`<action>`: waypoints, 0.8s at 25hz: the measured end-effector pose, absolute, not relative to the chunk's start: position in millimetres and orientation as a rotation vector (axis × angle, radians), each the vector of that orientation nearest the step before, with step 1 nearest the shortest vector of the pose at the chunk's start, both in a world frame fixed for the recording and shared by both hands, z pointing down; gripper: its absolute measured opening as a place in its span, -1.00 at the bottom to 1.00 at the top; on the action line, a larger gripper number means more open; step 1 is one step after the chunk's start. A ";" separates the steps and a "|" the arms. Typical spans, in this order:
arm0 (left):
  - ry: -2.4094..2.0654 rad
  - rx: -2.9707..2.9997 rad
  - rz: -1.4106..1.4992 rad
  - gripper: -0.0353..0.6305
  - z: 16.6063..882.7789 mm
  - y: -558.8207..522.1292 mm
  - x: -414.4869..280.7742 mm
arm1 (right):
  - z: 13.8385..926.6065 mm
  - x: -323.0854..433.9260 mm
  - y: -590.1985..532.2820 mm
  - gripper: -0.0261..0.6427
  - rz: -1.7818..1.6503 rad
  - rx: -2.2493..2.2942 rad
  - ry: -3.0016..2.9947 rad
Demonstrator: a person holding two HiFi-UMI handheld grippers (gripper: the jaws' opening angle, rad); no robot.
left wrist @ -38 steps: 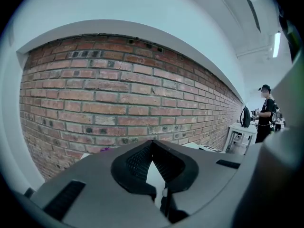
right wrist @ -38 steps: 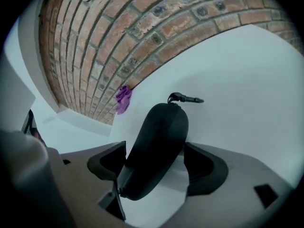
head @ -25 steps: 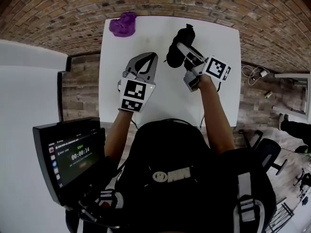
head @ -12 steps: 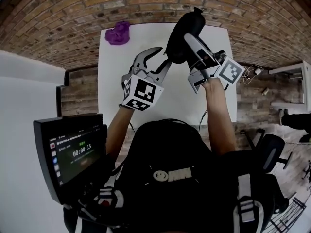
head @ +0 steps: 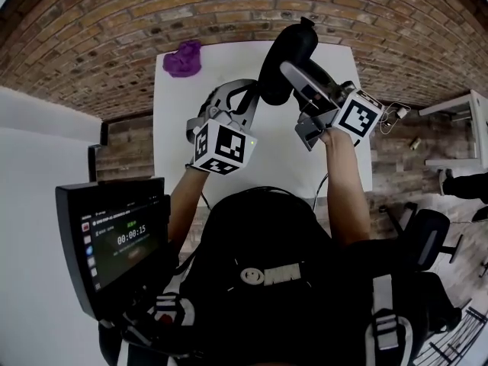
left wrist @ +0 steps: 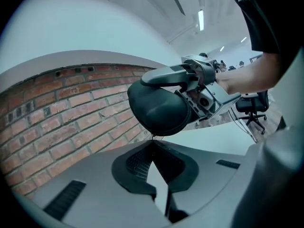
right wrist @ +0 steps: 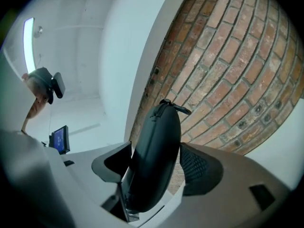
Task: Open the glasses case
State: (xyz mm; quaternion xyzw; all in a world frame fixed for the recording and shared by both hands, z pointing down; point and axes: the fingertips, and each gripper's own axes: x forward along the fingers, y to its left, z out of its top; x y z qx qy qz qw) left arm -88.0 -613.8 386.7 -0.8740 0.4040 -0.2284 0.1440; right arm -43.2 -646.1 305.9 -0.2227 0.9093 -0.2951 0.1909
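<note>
My right gripper [head: 280, 73] is shut on the black zipped glasses case [head: 284, 56] and holds it up above the white table [head: 274, 155]. In the right gripper view the case [right wrist: 154, 156] stands between both pads, and its zipper pull [right wrist: 179, 109] sticks out at the far top end. My left gripper [head: 255, 96] is shut, having just been closing. Its tips [left wrist: 153, 141] meet right under the case's rounded near end [left wrist: 159, 108]. A thin dark bit runs from the case to the tips; I cannot tell whether it is pinched.
A crumpled purple cloth [head: 183, 58] lies at the table's far left corner. A screen on a stand [head: 114, 242] sits at my lower left. Brick-patterned floor surrounds the table, with cables and chair bases at the right.
The right gripper lifted the case off the table. The left gripper rose toward the case's near end, spread its jaws, then shut them there.
</note>
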 end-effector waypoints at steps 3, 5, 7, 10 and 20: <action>1.177 -2.448 -0.686 -0.88 381.8 -609.9 -83.0 | 323.0 -41.5 -644.4 0.08 -0.859 -0.748 2.602; 1.164 -2.380 -0.690 -0.88 375.5 -606.1 -75.4 | 336.5 -39.9 -642.1 0.28 -0.904 -0.776 2.625; 1.135 -2.337 -0.713 -0.88 375.5 -605.0 -70.0 | 329.2 -30.7 -644.5 0.27 -0.954 -0.701 2.515; 1.118 -2.365 -0.726 -0.88 381.8 -604.7 -70.1 | 316.6 -26.3 -646.1 -0.10 -0.988 -0.608 2.429; 1.065 -2.433 -0.724 -0.88 393.0 -595.8 -62.8 | 333.0 -45.5 -638.1 -0.08 -0.915 -0.580 2.588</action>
